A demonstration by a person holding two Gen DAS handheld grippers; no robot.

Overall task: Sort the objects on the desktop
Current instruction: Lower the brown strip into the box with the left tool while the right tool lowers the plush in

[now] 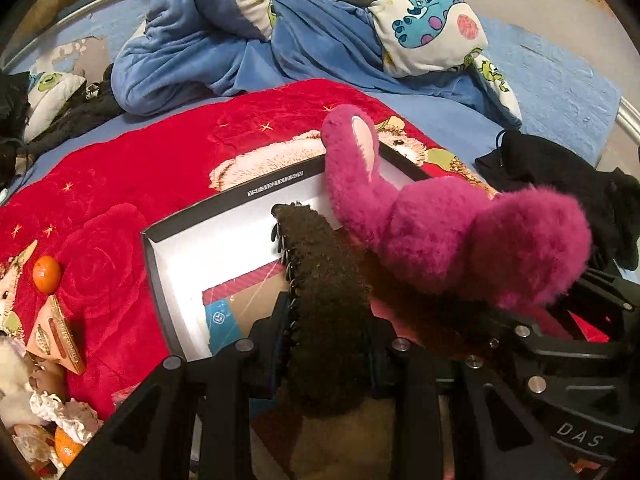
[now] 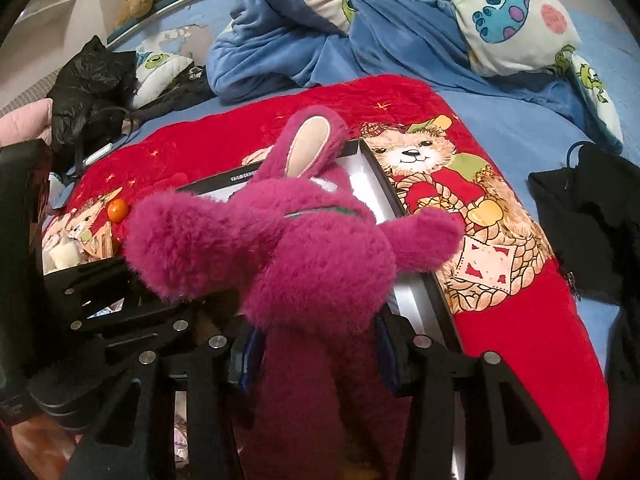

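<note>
Placing step: right gripper (image 2: 320,356) clamps pink plush toy (image 2: 304,240) and left gripper (image 1: 326,344) clamps brown furry toy (image 1: 320,280), both mid-frame over open box (image 1: 276,190); next, lower and release inside.

"DAS" on right tongs (image 1: 578,434)

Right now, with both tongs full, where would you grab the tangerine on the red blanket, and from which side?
Take the tangerine across its round middle, coming from straight above. It lies alone on the red blanket, left of the open box, so the sides look free. The triangular packet lies close on its near side, so a low approach from there looks cramped.
</note>
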